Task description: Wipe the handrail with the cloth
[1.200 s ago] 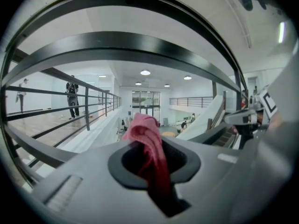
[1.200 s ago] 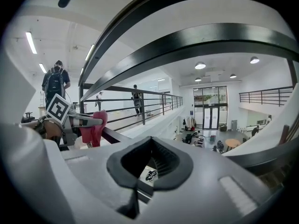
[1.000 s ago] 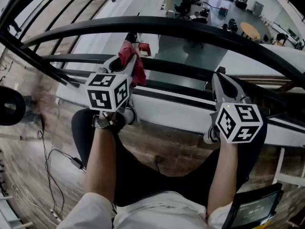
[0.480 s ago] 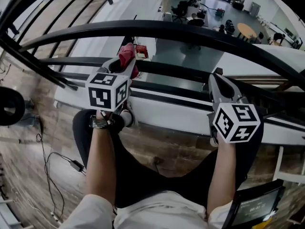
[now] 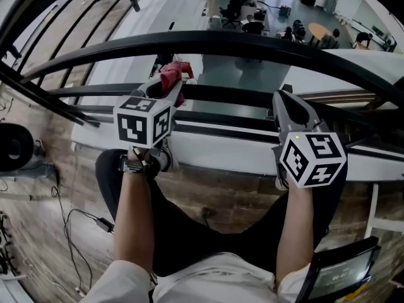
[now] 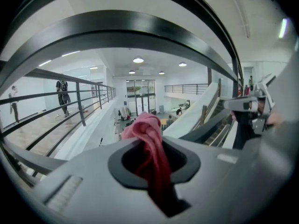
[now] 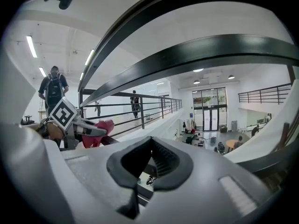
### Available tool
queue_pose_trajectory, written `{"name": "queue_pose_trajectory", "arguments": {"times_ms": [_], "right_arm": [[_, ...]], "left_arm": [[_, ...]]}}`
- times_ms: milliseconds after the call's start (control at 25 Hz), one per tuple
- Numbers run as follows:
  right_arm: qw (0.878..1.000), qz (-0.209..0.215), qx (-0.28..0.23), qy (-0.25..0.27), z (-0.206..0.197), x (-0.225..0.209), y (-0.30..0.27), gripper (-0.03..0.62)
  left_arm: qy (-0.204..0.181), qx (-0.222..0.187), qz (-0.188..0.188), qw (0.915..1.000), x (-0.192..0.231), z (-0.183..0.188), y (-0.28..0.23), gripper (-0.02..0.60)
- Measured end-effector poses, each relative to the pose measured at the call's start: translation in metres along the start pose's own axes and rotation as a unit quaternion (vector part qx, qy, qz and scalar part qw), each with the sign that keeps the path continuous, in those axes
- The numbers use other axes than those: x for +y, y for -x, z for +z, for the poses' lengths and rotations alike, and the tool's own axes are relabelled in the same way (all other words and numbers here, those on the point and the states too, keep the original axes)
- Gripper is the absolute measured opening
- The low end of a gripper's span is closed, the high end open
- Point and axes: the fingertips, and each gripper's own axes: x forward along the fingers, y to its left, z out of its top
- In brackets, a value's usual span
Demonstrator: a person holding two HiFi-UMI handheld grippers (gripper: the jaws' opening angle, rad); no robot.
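left gripper (image 5: 166, 89): jaws pressed together, pinching a crumpled red cloth (image 5: 172, 74) that bunches up out of the hollow between the pads.
cloth position: held up just under the wide black curved handrail (image 5: 252, 43); whether it touches the rail cannot be told.
right gripper (image 5: 285, 103): jaws pressed together with nothing between them, raised beside the left gripper and below the same handrail.
lower rails: a thinner black bar (image 5: 233, 95) runs behind both grippers.
person: both forearms reach up from below, a dark wristwatch (image 5: 134, 163) on the left wrist, a brown wooden floor (image 5: 221, 201) under the feet.
beyond the railing: a grey hall floor (image 5: 252, 68) lies far below.
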Motion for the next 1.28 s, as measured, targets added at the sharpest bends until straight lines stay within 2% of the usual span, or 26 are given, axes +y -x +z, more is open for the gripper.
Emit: {"name": "queue_pose_trajectory", "arguments": {"times_ms": [280, 520, 720, 960, 1160, 1280], "right_arm": [[1.0, -0.021, -0.002, -0.004, -0.001, -0.025, 0.019, 0.002], [1.0, -0.018, -0.006, -0.007, -0.003, -0.026, 0.027, 0.002], [1.0, -0.008, -0.003, -0.003, -0.01, -0.026, 0.035, 0.002], [1.0, -0.013, -0.001, -0.002, -0.017, -0.041, 0.048, 0.002], [1.0, -0.022, 0.0, -0.007, -0.022, -0.064, 0.061, 0.002], [0.999, -0.025, -0.011, -0.029, -0.018, -0.075, 0.067, 0.002]], "left_arm": [[-0.016, 0.014, -0.019, 0.9996, -0.027, 0.007, -0.01, 0.064], [-0.014, 0.0, -0.024, 0.9996, -0.045, 0.007, -0.014, 0.064], [-0.017, -0.01, -0.039, 0.9991, -0.08, 0.012, -0.024, 0.064], [-0.024, -0.005, -0.07, 0.9973, -0.116, 0.016, -0.036, 0.064], [-0.028, -0.002, -0.064, 0.9976, -0.121, 0.017, -0.037, 0.064], [-0.028, 0.002, -0.057, 0.998, -0.12, 0.016, -0.035, 0.064]]}}
